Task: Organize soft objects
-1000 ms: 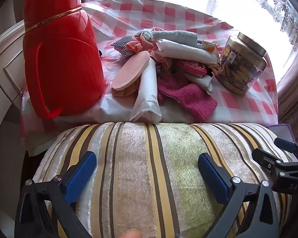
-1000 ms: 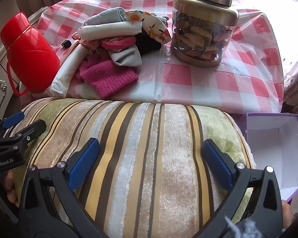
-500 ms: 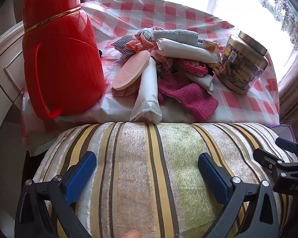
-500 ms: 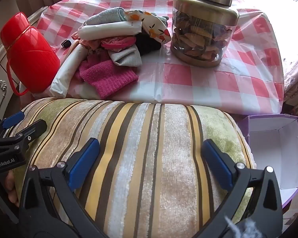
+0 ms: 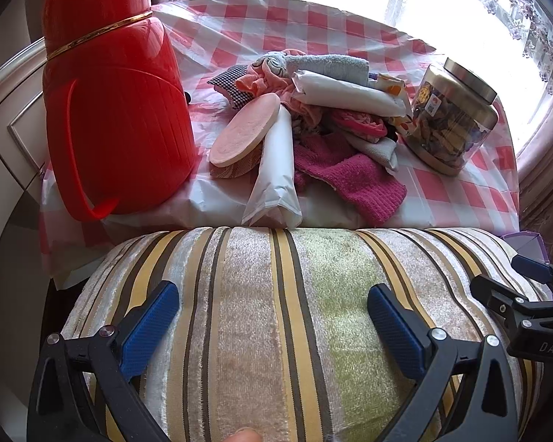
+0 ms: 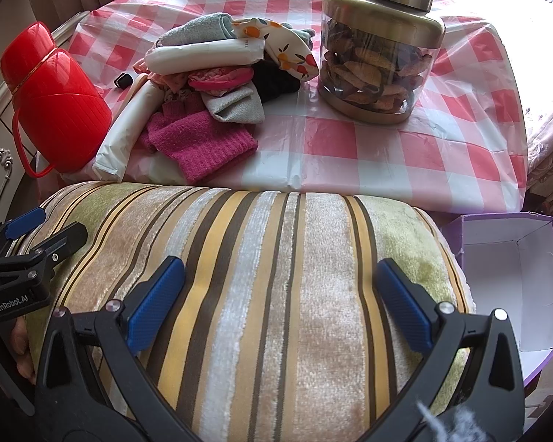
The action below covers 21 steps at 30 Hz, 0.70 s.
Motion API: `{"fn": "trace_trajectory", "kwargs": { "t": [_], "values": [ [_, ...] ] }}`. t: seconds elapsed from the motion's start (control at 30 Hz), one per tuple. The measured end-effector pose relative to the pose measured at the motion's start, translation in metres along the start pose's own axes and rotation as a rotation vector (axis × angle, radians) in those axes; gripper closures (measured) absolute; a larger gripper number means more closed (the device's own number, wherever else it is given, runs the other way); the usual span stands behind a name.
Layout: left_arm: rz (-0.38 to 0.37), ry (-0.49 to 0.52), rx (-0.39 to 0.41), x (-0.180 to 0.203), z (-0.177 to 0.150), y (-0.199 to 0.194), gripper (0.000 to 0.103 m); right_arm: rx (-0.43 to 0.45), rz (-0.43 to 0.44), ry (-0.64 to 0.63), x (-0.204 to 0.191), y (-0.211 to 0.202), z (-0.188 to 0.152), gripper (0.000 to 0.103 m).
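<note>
The purple box (image 6: pixel 512 287) shows slightly more of its white inside at the right. The striped cushion (image 6: pixel 276 294) sits marginally lower in the right wrist view.

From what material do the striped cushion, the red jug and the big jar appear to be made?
Striped cushion: likely velvet or chenille; a short shiny pile catches the light along the stripes.
Red jug: glossy moulded plastic, with ribbed sides and a gold band.
Big jar: clear glass or plastic, I cannot tell which; the lid and collar look like brushed metal.
</note>
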<state>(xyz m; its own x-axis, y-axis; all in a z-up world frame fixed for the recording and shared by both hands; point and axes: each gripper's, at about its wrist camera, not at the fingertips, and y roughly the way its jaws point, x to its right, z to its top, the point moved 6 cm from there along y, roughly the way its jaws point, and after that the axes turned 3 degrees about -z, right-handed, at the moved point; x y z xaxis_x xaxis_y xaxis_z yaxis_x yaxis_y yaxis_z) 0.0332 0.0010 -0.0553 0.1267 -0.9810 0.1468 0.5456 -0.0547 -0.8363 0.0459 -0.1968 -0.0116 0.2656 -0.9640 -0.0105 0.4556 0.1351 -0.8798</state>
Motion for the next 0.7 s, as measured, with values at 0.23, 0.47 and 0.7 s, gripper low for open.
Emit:
{"fn": "trace_trajectory", "kwargs": {
  "t": [0.23,0.47,0.7],
  "values": [
    [0.003,0.004,-0.001,0.0002,0.0005,0.0,0.0,0.0,0.001,0.0,0.0004,0.0,0.0,0.0],
    [0.003,0.005,-0.002,0.0009,0.0009,-0.0001,0.0,-0.001,0.001,0.001,0.0004,-0.0001,0.0,0.0],
    [0.003,0.005,-0.002,0.0012,0.0012,-0.0001,0.0,-0.001,0.001,0.001,0.0002,0.0001,-0.0001,0.0]
  ]
}}
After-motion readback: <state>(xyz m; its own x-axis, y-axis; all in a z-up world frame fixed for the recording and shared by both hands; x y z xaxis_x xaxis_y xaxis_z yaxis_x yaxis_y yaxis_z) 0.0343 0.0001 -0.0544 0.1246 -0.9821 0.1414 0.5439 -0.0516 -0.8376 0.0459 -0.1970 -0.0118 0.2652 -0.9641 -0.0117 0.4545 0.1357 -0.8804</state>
